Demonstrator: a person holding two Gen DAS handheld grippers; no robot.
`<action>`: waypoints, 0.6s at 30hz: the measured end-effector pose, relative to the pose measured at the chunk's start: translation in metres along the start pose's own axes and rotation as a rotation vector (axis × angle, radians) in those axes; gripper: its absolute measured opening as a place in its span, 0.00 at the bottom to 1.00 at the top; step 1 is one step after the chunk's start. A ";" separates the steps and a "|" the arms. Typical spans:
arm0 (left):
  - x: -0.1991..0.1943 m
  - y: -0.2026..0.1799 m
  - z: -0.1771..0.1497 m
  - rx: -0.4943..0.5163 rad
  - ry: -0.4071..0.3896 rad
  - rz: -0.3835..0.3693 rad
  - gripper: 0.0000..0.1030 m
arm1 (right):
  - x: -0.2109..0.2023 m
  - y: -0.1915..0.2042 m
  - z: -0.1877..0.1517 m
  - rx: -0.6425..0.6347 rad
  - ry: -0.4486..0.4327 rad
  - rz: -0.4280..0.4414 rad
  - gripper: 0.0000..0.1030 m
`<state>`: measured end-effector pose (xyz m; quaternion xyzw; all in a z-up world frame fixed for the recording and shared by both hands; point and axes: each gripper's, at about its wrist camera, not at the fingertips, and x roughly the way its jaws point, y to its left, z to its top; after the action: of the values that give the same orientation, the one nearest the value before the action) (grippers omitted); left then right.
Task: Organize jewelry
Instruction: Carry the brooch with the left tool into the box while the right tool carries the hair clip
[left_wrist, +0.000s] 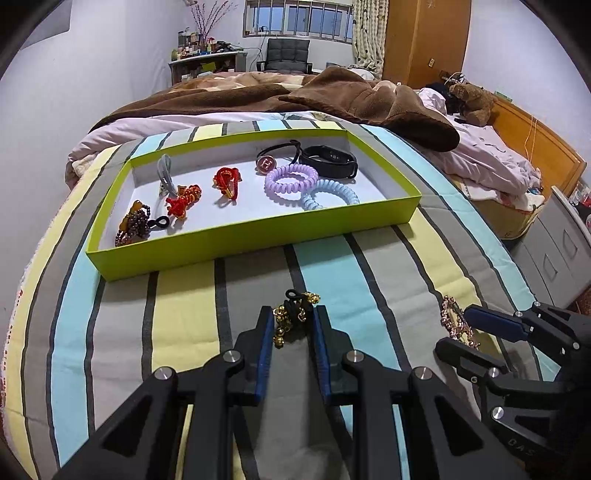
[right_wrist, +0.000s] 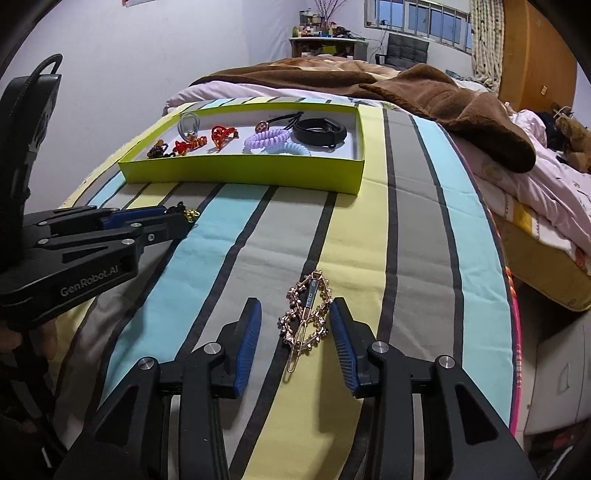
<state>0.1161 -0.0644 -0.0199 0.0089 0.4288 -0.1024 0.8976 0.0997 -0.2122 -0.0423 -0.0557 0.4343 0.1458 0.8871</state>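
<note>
Lime-green cardboard forms the shallow tray (left_wrist: 255, 225) seen from the left wrist, set on a striped quilt (left_wrist: 184, 295) of blue, yellow and grey. Inside the tray, from left to right, are laid a dark beaded bracelet (left_wrist: 133, 225), a grey hair tie (left_wrist: 165, 170), two red knotted cords (left_wrist: 183, 199) (left_wrist: 226, 180), a black hair tie with a round pink charm (left_wrist: 266, 163), a lilac spiral hair tie (left_wrist: 290, 179), a pale blue spiral hair tie (left_wrist: 329, 194) and a black wristband (left_wrist: 328, 161). In front of the tray, the left gripper (left_wrist: 293, 321) is closed narrowly on a black cord with gold bells (left_wrist: 293, 317), which rests on the quilt with both blue pads pressed against it. At the right edge the right gripper (left_wrist: 456, 332) is seen around a gold hair clip (left_wrist: 452, 319).

From the right wrist, the same gold hair clip (right_wrist: 308, 314) is shown lying flat on a yellow stripe of the quilt (right_wrist: 369, 229), well short of the tray (right_wrist: 243, 170). The right gripper (right_wrist: 295, 321) is held wide, its pads standing on either side of the clip; the right pad is just beside it and the left pad is clearly apart. The left gripper (right_wrist: 177, 218) is seen at the left, closed on the bell cord (right_wrist: 190, 214) near the tray's front wall. A brown blanket (right_wrist: 424, 96) is heaped behind the tray.
</note>
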 end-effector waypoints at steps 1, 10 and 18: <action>-0.001 0.000 0.000 0.000 -0.001 0.000 0.22 | 0.000 0.000 0.000 0.001 -0.001 -0.013 0.34; -0.006 0.001 -0.001 -0.003 -0.008 -0.002 0.22 | -0.002 -0.001 0.001 0.011 -0.018 -0.030 0.26; -0.015 0.006 0.007 -0.008 -0.026 -0.004 0.22 | -0.012 -0.004 0.015 0.024 -0.050 -0.003 0.25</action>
<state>0.1133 -0.0571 -0.0049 0.0030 0.4175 -0.1026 0.9029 0.1051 -0.2147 -0.0241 -0.0422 0.4137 0.1405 0.8985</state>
